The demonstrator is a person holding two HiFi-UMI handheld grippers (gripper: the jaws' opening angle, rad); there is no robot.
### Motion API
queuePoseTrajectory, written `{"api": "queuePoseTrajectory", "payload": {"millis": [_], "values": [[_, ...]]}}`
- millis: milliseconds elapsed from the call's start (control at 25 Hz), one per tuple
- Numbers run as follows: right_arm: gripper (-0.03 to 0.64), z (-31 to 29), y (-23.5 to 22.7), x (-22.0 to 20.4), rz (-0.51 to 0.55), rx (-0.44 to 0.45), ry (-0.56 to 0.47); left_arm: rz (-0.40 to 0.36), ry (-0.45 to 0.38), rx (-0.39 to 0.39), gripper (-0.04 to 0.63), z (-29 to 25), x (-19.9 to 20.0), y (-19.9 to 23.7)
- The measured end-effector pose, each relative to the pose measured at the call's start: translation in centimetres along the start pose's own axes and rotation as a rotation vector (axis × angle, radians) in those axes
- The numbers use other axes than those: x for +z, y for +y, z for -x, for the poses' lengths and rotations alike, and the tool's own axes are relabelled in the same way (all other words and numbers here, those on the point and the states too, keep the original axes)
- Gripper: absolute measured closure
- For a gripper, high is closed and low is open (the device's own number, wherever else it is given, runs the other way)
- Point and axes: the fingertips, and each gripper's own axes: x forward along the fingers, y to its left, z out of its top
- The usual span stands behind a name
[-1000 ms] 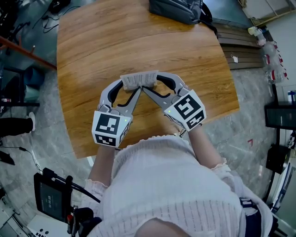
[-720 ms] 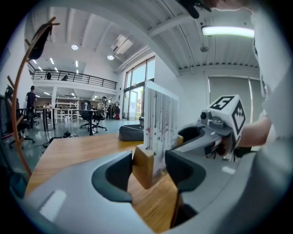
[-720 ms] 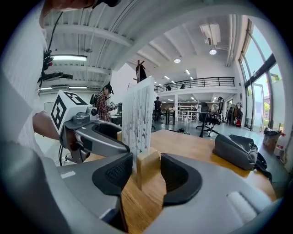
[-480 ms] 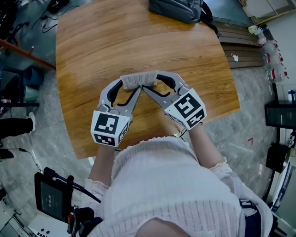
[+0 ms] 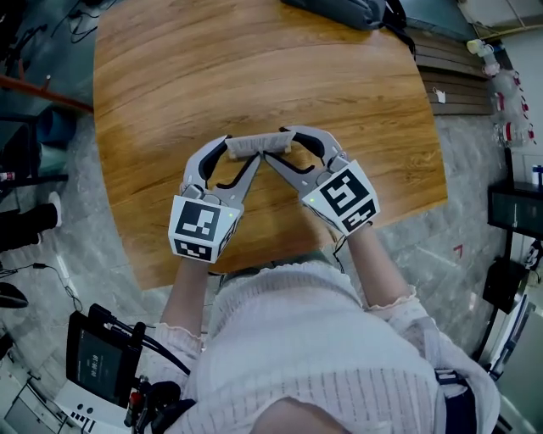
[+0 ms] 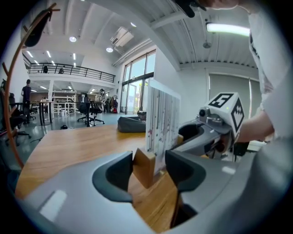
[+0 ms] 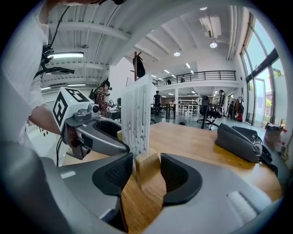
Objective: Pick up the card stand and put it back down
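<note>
Both tongs, your left gripper (image 5: 242, 154) and right gripper (image 5: 280, 146), stay clamped on the 2 ends of the pale wood-block card stand (image 5: 259, 144) with its upright white printed card. You've lowered it toward the round brown wooden table (image 5: 254, 68) within the last second. Whether the base touches yet isn't clear, so the put-down looks nearly done; ease lower before releasing.

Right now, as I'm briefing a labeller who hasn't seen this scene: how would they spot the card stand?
Over the middle of the wooden table, look between the left gripper and the right gripper. The card stand is a pale wooden block holding an upright printed card, unlike the dark grey bag at the far edge.
</note>
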Motion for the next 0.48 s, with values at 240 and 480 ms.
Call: {"api": "queuePoseTrajectory", "payload": {"millis": [240, 480], "values": [[0.423, -1.6, -0.6, -3.8, -0.064, 0.016, 0.055, 0.046, 0.046, -0.015, 0.374, -2.3, -3.5, 0.2], [0.423, -1.4, -0.1, -4.2, -0.078, 0.025, 0.076, 0.073, 0.079, -0.024, 0.374, -1.9, -3.9, -0.5]]}}
